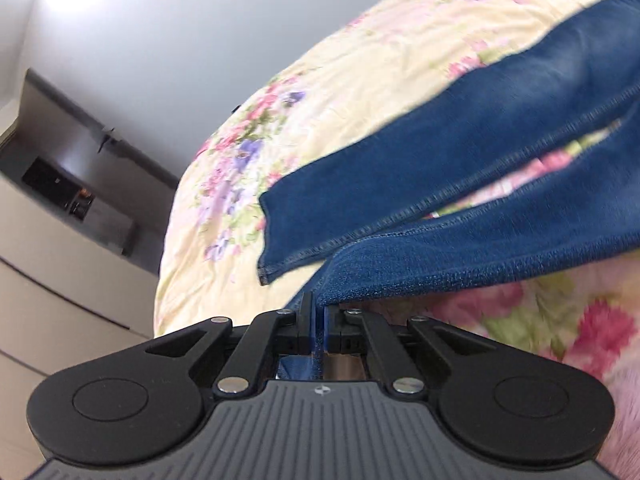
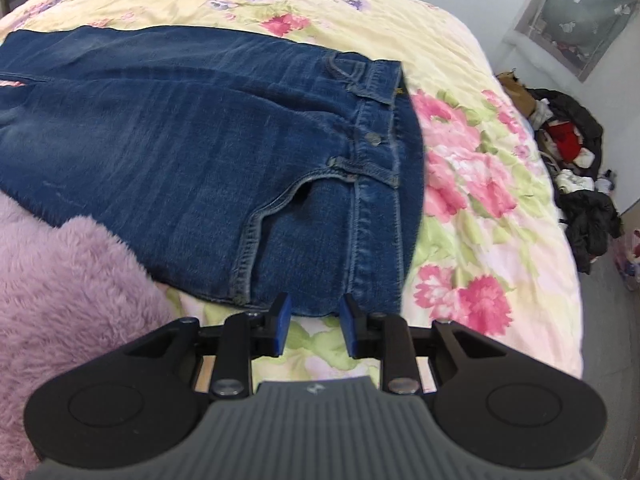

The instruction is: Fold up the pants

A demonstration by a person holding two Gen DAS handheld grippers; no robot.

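Blue jeans [image 2: 192, 152] lie flat on a floral bedspread [image 2: 472, 168], waistband [image 2: 380, 120] to the right in the right wrist view. My right gripper [image 2: 314, 322] stands open just short of the waist's near edge, nothing between its blue pads. In the left wrist view my left gripper [image 1: 316, 320] is shut on the hem of the near jeans leg [image 1: 460, 256], which is lifted off the bed. The other leg [image 1: 400, 184] lies flat beyond it on the bedspread [image 1: 320, 100].
A fluffy lilac blanket [image 2: 60, 288] lies left of the right gripper. A heap of dark clothes [image 2: 572, 152] sits on the floor past the bed's right edge. White drawers [image 1: 60, 280] and a dark shelf [image 1: 72, 184] stand left of the bed.
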